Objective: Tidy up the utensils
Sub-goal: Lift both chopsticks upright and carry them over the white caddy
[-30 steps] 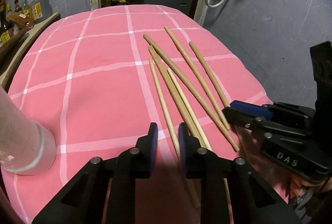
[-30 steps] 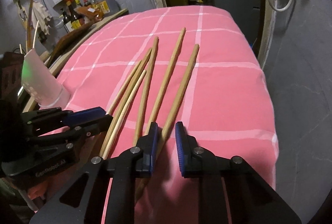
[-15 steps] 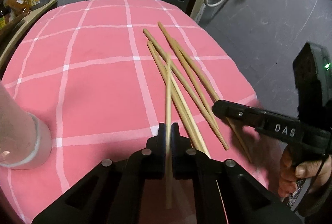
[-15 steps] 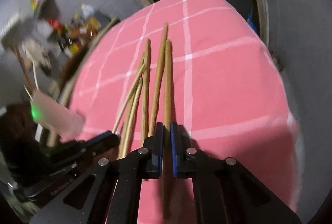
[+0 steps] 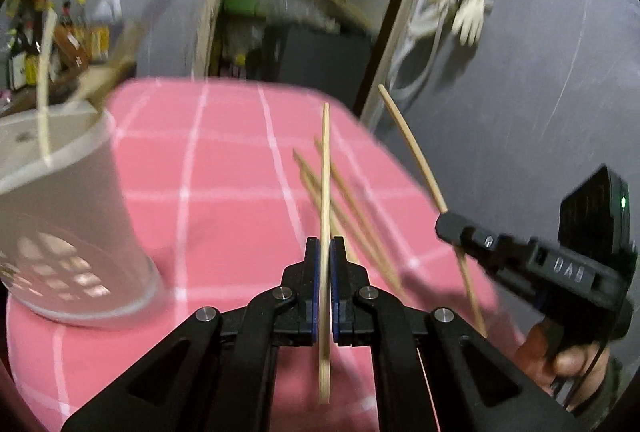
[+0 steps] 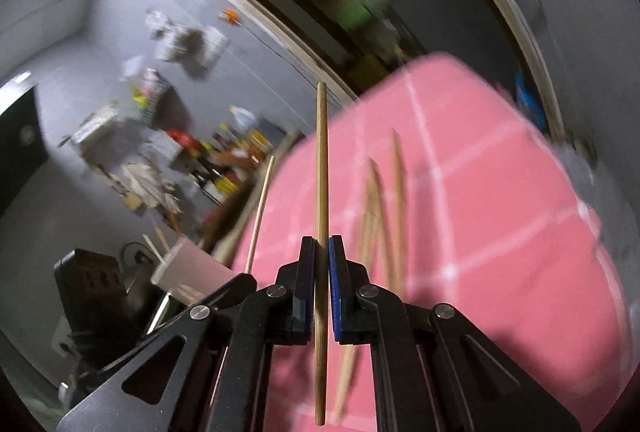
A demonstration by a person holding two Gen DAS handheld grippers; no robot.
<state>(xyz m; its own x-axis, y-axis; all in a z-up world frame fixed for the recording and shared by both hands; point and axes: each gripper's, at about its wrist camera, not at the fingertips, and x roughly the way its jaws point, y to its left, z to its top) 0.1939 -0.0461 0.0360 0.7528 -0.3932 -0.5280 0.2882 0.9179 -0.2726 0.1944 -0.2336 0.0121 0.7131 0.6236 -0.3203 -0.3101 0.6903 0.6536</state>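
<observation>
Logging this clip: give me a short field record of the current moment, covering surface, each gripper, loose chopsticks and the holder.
surface: pink checked cloth
left gripper: shut on a chopstick, lifted off the cloth
right gripper: shut on another chopstick, also lifted
loose chopsticks: several on the cloth, count blurred
holder: pale perforated cup at left, one stick inside
</observation>
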